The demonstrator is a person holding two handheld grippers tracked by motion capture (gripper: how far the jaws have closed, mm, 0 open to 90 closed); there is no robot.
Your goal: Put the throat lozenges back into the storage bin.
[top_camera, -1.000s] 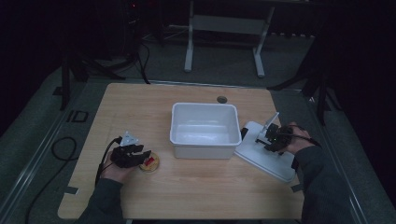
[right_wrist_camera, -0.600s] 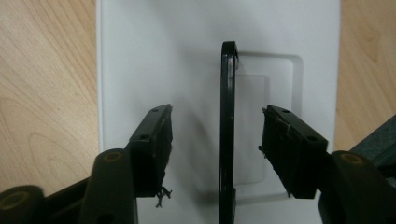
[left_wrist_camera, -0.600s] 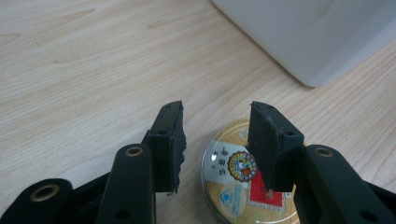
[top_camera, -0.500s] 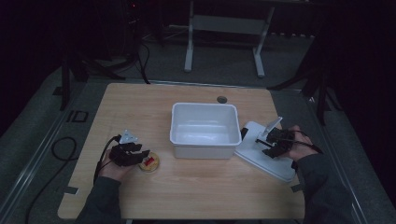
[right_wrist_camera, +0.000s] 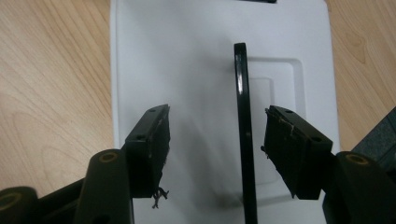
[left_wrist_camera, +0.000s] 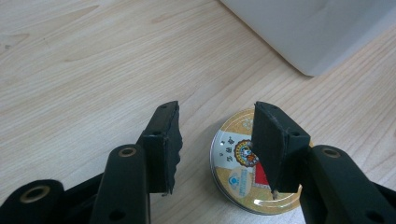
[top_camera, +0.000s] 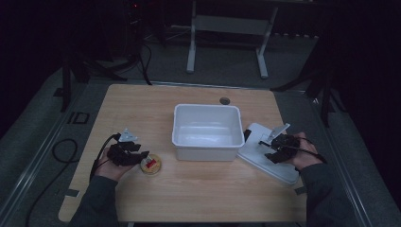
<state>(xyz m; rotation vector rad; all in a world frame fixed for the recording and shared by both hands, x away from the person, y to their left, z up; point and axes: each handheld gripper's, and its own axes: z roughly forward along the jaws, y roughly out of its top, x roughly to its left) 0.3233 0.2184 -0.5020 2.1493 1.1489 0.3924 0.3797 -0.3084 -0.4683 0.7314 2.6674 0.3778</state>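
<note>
Your right gripper (right_wrist_camera: 212, 149) had just spread its jaws — the black handle (right_wrist_camera: 243, 130) of the white lid (top_camera: 265, 153) stood free between them, released. Your left gripper (left_wrist_camera: 215, 140) was widening beside the tin (left_wrist_camera: 243, 172), gripping nothing.

Tub (top_camera: 206, 130): centre of the tabletop (top_camera: 189, 198).
Round tin (top_camera: 151, 164): lower left of tub, just right of left tool (top_camera: 143, 157).
Lid (top_camera: 265, 158): right of tub, under right tool (top_camera: 265, 150).

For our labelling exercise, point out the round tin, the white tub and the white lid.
tin (left_wrist_camera: 243, 163), left gripper view, on its printed top.
tub (top_camera: 206, 146), high view, on its front wall.
lid (right_wrist_camera: 196, 56), right gripper view, on its flat top.
</note>
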